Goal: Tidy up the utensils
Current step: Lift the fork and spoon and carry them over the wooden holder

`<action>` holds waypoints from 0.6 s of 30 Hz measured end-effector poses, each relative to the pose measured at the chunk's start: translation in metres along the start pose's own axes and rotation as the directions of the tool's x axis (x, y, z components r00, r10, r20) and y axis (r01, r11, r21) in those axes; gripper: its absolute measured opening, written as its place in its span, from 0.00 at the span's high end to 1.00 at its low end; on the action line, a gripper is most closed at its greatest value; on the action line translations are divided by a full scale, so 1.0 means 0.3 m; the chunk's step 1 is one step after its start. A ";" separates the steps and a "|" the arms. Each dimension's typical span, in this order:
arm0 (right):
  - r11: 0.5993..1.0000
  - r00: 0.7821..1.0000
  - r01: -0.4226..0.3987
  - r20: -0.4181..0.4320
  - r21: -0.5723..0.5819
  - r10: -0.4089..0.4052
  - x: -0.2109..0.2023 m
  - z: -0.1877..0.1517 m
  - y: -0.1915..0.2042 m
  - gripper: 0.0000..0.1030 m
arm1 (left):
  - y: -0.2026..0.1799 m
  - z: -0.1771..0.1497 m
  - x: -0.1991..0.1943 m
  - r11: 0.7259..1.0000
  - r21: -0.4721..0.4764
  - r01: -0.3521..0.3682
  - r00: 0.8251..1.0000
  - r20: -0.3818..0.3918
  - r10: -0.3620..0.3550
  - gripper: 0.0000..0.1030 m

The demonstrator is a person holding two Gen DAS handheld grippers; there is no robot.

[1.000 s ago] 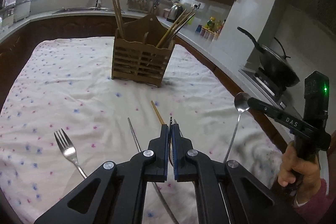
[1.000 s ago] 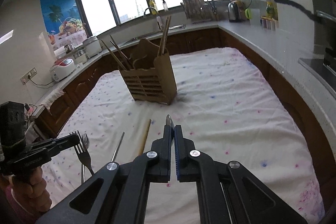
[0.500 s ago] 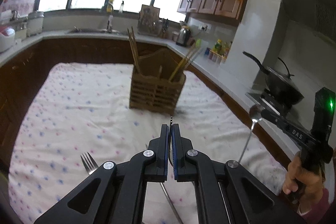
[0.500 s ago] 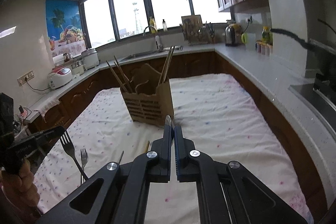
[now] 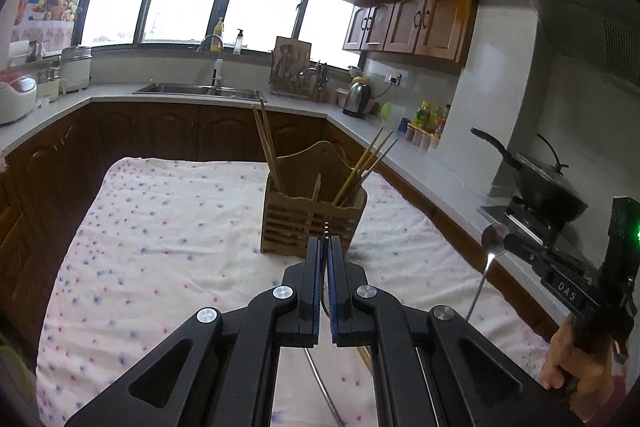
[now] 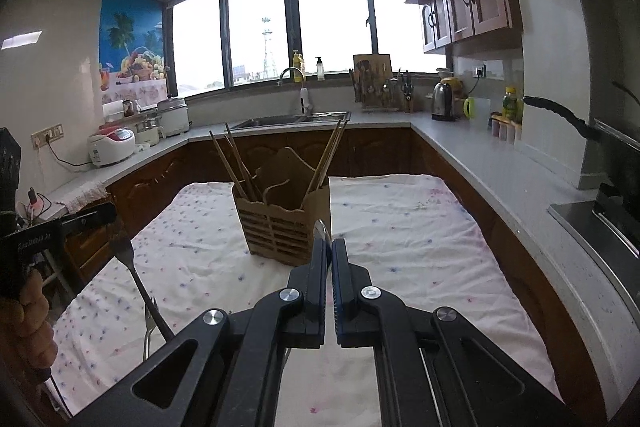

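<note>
A fork point(image 6: 130, 259) is pinched near its tines by the closed left gripper point(image 5: 325, 243); a spoon point(image 5: 490, 241) is clamped at its bowl by the right gripper point(image 6: 328, 243). Both are held above the cloth point(image 5: 168, 227), short of the wooden caddy point(image 5: 312, 219). Slip or swing is risked by the dangling handles, which could catch the chopsticks point(image 5: 266, 147).

The left claw point(image 5: 325, 251) is closed on a thin metal utensil whose tip shows between its fingers. Ahead, a wooden utensil holder point(image 5: 312, 223) with chopsticks point(image 5: 362, 165) stands on the desk point(image 5: 160, 227). At right, the right claw point(image 5: 516, 247) holds a spoon point(image 5: 490, 247).
</note>
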State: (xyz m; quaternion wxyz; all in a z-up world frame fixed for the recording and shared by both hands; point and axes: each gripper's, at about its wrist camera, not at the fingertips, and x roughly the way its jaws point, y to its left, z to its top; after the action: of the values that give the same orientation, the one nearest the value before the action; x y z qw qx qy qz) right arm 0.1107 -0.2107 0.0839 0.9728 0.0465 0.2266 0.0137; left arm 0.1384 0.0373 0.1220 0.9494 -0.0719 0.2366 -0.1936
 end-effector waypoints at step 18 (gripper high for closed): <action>1.000 0.998 -0.010 0.064 -0.023 0.012 0.109 0.106 0.021 0.98 | 0.056 0.103 0.081 1.000 -0.002 -0.024 0.998 0.058 0.024 0.99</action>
State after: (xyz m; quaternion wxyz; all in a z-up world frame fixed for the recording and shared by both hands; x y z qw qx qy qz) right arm 0.1539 -0.2057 0.0985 0.9799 0.0372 0.1949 0.0200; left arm 0.1785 0.0443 0.1351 0.9580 -0.0752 0.2101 -0.1800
